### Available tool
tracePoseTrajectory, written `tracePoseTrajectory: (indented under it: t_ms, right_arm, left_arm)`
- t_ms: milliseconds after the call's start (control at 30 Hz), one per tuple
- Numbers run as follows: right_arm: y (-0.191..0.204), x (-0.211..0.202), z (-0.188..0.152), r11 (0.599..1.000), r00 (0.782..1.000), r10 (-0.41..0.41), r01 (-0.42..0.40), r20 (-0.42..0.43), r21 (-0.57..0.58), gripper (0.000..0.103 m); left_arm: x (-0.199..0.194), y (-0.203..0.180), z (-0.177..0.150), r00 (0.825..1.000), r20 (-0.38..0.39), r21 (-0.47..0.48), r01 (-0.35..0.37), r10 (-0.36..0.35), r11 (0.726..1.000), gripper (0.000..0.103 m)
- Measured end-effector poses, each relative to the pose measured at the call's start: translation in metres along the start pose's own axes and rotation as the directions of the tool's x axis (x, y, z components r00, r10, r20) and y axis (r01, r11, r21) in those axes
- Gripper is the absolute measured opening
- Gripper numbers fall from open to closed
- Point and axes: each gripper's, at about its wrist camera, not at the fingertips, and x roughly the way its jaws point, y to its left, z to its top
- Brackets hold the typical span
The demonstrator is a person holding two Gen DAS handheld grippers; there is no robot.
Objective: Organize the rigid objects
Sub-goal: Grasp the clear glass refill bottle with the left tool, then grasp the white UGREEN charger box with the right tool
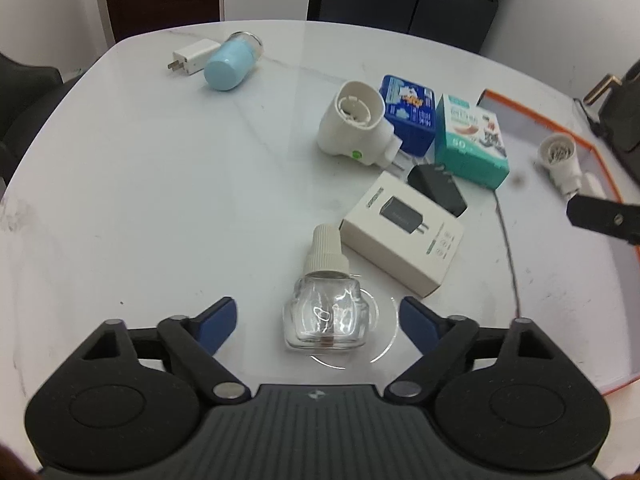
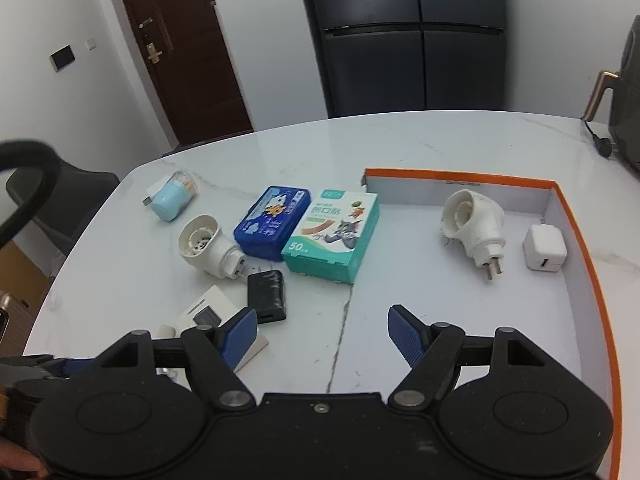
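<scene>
A clear glass bottle with a white ribbed cap stands on the white table between the blue pads of my left gripper. The jaws are open, with a gap on each side of the bottle. My right gripper hangs open and holds nothing, over the near left edge of the orange-rimmed tray. Inside the tray lie a white plug-in vaporizer and a white cube charger.
Beyond the bottle lie a white charger box, a black charger, a second white vaporizer, a blue box and a teal plaster box. At the far left lie a light blue container and a white charger.
</scene>
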Motion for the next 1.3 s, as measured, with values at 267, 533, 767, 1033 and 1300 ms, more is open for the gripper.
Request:
tracePoseTrajectory:
  t_ms: [267, 533, 767, 1033, 1300]
  right_arm:
    - [0.013, 0.006, -0.005, 0.999, 0.999, 0.019, -0.021, -0.028, -0.043, 0.086]
    - [0.039, 0.024, -0.012, 0.983, 0.990, 0.098, -0.112, -0.101, -0.148, 0.086]
    - [0.075, 0.066, -0.018, 0.944, 0.978, 0.112, -0.161, -0.176, -0.290, 0.087]
    - [0.087, 0.109, -0.018, 0.928, 0.972, 0.087, -0.159, -0.220, -0.337, 0.087]
    - [0.123, 0.119, -0.026, 0.907, 0.977, 0.094, -0.165, -0.193, -0.389, 0.078]
  left_arm:
    - [0.008, 0.005, -0.004, 0.999, 0.014, -0.004, 0.036, -0.036, 0.999, 0.050]
    - [-0.003, 0.027, -0.007, 0.999, 0.034, -0.071, 0.033, -0.030, 0.997, 0.049]
    - [-0.021, 0.052, -0.003, 0.997, 0.073, -0.111, 0.024, -0.016, 0.994, 0.049]
    - [-0.025, 0.071, -0.006, 0.996, 0.082, -0.133, 0.043, -0.033, 0.990, 0.049]
    - [-0.022, 0.078, 0.000, 0.996, 0.087, -0.151, 0.038, -0.025, 0.988, 0.049]
